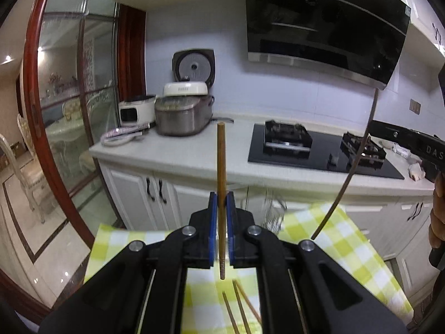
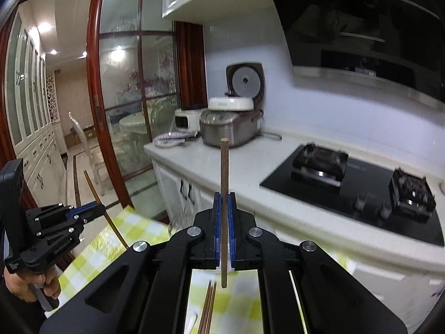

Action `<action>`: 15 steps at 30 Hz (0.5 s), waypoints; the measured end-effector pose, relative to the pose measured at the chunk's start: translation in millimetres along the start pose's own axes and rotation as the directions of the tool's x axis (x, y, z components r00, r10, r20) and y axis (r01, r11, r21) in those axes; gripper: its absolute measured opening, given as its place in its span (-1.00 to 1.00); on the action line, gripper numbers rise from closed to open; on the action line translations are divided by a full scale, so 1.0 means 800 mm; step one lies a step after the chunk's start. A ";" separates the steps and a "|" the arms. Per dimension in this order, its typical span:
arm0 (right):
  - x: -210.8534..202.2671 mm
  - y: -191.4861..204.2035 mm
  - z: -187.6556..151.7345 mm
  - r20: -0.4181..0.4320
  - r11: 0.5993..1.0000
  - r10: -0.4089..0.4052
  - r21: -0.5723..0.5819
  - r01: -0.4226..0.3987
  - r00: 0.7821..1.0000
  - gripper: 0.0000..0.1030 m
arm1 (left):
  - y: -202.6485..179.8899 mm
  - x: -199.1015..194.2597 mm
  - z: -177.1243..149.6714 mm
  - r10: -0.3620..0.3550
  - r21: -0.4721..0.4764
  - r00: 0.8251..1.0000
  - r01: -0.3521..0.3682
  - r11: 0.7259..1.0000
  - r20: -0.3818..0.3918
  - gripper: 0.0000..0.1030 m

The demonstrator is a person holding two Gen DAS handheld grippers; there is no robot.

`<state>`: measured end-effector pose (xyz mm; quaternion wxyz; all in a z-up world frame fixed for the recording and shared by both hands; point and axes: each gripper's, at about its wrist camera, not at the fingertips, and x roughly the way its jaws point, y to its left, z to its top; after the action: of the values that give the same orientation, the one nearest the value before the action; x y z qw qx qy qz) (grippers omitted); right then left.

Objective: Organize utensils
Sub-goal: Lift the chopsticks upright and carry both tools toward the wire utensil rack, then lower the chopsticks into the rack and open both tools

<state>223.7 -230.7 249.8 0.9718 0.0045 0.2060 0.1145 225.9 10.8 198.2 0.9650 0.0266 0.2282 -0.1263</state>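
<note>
Loose chopsticks point(image 1: 236, 303) lie on the tablecloth point(image 1: 342, 239) in front of the counter point(image 1: 172, 156), on which the rice cookers point(image 1: 180, 117) sit left of the gas hob point(image 1: 322, 147), under the range hood point(image 1: 325, 25).

1. The left hand-held gripper point(image 1: 221, 204) points forward, level, blue pads point(image 1: 212, 217) closed on an upright chopstick point(image 1: 221, 167).
2. The right hand-held gripper point(image 2: 224, 206) is posed the same, blue pads point(image 2: 218, 222) pinching its own upright chopstick point(image 2: 224, 183).
3. The left hand point(image 2: 26, 284) wraps the left gripper's handle from below.
4. Right-hand fingers point(image 1: 437, 217) show at the edge of the left wrist view.
</note>
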 end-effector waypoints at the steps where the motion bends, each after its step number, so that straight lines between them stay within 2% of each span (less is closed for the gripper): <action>1: 0.004 0.000 0.011 0.009 1.000 -0.001 -0.002 0.001 1.000 -0.90 | 0.000 0.003 0.010 -0.003 0.001 1.000 0.003 1.000 0.010 -0.87; 8: 0.049 0.001 0.058 0.037 1.000 0.012 0.003 -0.012 0.999 -0.90 | -0.001 0.032 0.066 -0.017 -0.005 0.998 0.017 1.000 0.059 -0.87; 15: 0.113 0.003 0.059 0.029 1.000 0.014 0.007 -0.014 0.999 -0.90 | -0.003 0.089 0.080 -0.047 -0.036 0.997 0.049 0.998 0.064 -0.87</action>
<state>322.6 -206.6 256.7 0.9738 0.0113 0.1925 0.1204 314.3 -15.2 223.7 0.9687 -0.0010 0.2007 -0.1459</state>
